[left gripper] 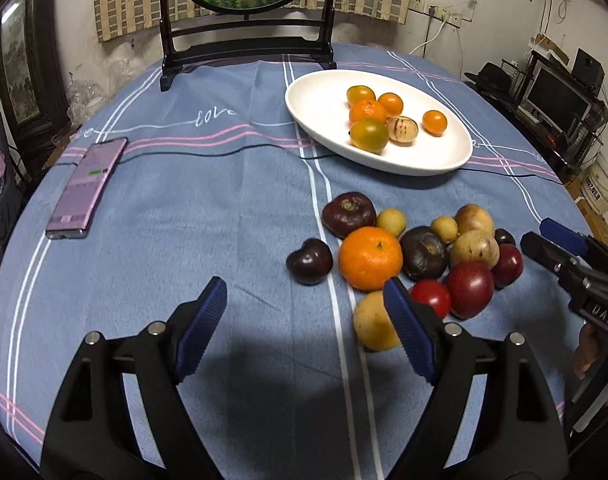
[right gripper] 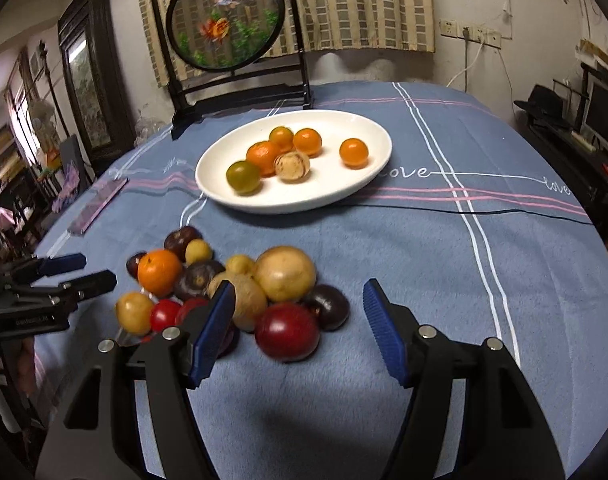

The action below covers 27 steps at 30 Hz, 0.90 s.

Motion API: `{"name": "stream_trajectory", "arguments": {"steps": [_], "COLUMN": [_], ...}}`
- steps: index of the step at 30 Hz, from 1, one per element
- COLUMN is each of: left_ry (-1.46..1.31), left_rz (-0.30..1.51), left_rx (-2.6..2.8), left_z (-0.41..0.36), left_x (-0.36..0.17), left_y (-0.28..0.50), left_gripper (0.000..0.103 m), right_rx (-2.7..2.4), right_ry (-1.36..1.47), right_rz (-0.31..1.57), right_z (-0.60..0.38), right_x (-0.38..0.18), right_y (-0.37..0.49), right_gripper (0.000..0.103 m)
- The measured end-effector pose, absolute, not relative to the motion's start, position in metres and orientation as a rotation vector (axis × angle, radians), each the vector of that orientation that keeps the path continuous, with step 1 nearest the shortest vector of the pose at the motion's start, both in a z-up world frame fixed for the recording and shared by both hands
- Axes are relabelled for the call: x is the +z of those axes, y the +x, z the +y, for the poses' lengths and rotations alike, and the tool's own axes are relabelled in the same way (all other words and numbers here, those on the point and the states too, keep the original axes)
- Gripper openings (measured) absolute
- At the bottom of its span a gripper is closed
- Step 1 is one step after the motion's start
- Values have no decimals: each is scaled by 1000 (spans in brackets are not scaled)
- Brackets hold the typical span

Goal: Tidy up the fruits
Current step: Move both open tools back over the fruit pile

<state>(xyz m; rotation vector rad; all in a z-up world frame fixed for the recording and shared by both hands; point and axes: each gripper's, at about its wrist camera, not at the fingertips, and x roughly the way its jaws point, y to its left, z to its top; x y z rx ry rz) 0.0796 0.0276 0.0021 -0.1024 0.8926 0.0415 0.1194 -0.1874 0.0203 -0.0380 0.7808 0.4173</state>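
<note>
A white oval plate (left gripper: 388, 164) (right gripper: 288, 205) at the far side of the table holds several small oranges, a greenish one and a pale striped fruit. Nearer lies a pile of fruits: an orange (left gripper: 370, 258) (right gripper: 159, 272), dark purple, yellow and red ones. A dark plum (left gripper: 309, 261) lies apart on the pile's left. My left gripper (left gripper: 304, 286) (right gripper: 98, 270) is open and empty, just short of that plum. My right gripper (right gripper: 298, 288) (left gripper: 538, 234) is open at the pile's right side. A red fruit (right gripper: 287, 332) lies between its fingers, untouched by the pads.
A phone (left gripper: 88, 188) (right gripper: 100, 204) lies on the blue striped cloth at the left. A round painted screen on a dark stand (left gripper: 248, 52) (right gripper: 224, 16) stands at the back edge. A thin black cable (left gripper: 224, 152) (right gripper: 464, 210) runs across the cloth near the plate.
</note>
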Motion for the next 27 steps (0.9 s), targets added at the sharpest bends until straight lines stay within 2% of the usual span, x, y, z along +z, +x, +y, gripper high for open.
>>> {"name": "stream_trajectory", "arguments": {"steps": [27], "left_ry": [-45], "left_rz": [978], "left_rx": [-86], "left_z": [3], "left_x": [-27], "left_y": [68], "left_gripper": [83], "right_rx": [449], "right_ry": [-36], "right_rz": [816], "right_z": [-204], "right_x": [4], "right_y": [90], "right_gripper": [67]}}
